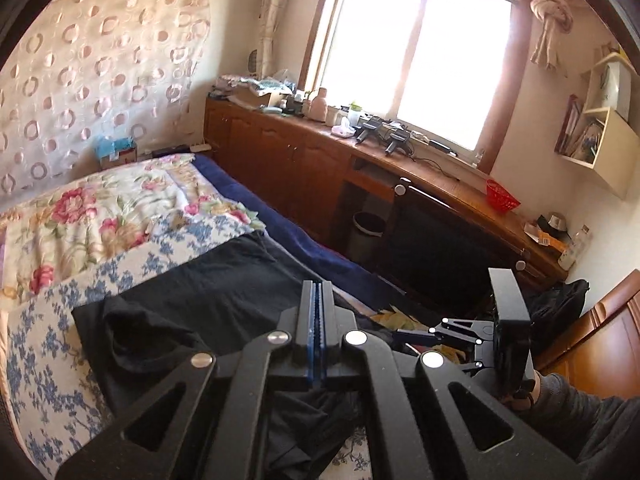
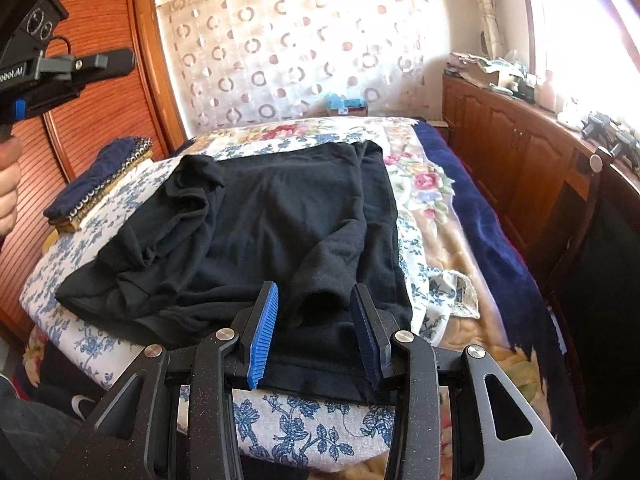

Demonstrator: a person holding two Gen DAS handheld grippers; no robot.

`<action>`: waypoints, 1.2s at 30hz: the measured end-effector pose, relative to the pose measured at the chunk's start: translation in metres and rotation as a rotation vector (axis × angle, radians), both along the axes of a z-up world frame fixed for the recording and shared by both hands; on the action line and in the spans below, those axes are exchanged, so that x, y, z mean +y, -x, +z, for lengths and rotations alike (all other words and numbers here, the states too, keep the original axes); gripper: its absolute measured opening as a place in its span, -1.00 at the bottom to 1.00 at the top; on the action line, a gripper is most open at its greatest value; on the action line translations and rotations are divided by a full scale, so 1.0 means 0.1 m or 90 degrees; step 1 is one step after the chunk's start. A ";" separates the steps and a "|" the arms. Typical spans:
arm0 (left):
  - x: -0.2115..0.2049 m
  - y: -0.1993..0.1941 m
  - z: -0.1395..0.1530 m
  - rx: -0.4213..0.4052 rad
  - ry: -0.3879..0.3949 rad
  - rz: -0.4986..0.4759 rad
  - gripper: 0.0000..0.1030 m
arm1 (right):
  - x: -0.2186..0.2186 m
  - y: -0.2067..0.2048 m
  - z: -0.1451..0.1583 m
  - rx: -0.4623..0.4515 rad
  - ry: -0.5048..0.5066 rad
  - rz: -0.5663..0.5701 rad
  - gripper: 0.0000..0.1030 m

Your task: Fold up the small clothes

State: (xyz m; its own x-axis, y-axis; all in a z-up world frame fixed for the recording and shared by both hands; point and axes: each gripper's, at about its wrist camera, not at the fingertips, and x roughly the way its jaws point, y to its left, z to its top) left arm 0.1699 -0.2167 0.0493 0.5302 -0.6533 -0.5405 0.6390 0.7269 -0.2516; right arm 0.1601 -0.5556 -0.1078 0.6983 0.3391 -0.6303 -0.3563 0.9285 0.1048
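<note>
A bed (image 2: 492, 240) fills the room between a wooden wardrobe (image 2: 100, 92) and a long wooden cabinet (image 1: 280, 148) under the window (image 1: 420, 60). A blue-flowered sheet (image 2: 304, 428) covers its near end. The black garment (image 2: 280, 216) lies spread on that sheet, rumpled toward the wardrobe-side edge; a small stack of folded clothes (image 2: 100, 184) sits at that edge.

The right gripper (image 2: 316, 336) points down at the garment's near hem, jaws apart and straddling a fold of sleeve. Pad contact cannot be determined.

The left gripper (image 1: 318, 316) is raised above the bed, jaws pressed together with nothing visible between them.
</note>
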 end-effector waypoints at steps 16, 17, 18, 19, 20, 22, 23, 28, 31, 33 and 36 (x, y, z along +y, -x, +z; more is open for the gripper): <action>1.20 0.27 -0.76 0.050 -0.074 0.149 -0.99 | 0.84 -0.31 0.14 -0.004 -0.002 0.097 -0.27; 1.27 0.28 -0.81 0.054 -0.076 0.157 -0.99 | 0.91 -0.34 0.15 -0.005 0.004 0.104 -0.27; 1.36 0.31 -0.87 0.060 -0.081 0.170 -0.99 | 1.03 -0.39 0.16 -0.006 0.011 0.117 -0.27; 1.41 0.33 -0.91 0.063 -0.084 0.178 -0.99 | 1.12 -0.44 0.18 -0.007 0.016 0.127 -0.27; 1.46 0.35 -0.95 0.066 -0.087 0.186 -0.99 | 1.21 -0.48 0.20 -0.007 0.021 0.139 -0.27; 1.57 0.39 -1.04 0.071 -0.096 0.202 -0.99 | 1.39 -0.58 0.23 -0.005 0.026 0.163 -0.27; 1.62 0.40 -1.06 0.073 -0.098 0.208 -0.99 | 1.46 -0.62 0.24 -0.004 0.029 0.173 -0.27; 1.82 0.45 -1.17 0.088 -0.087 0.230 -0.99 | 1.91 -1.01 0.20 0.018 0.059 0.216 -0.27; 1.87 0.48 -1.22 0.088 -0.085 0.237 -0.99 | 2.13 -1.29 0.12 0.041 0.078 0.222 -0.27; 1.89 0.50 -1.23 0.090 -0.082 0.238 -0.99 | 2.23 -1.42 0.07 0.050 0.074 0.228 -0.27; 1.90 0.54 -1.24 0.090 -0.075 0.238 -0.99 | 2.39 -1.54 0.01 0.062 0.079 0.232 0.17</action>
State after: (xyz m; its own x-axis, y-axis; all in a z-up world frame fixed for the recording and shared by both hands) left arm 0.1160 -0.0264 -0.0743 0.6340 -0.3596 -0.6847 0.2914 0.9312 -0.2192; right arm 0.3137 -0.3170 -0.1070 0.4809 0.4710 -0.7395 -0.6591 0.7505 0.0494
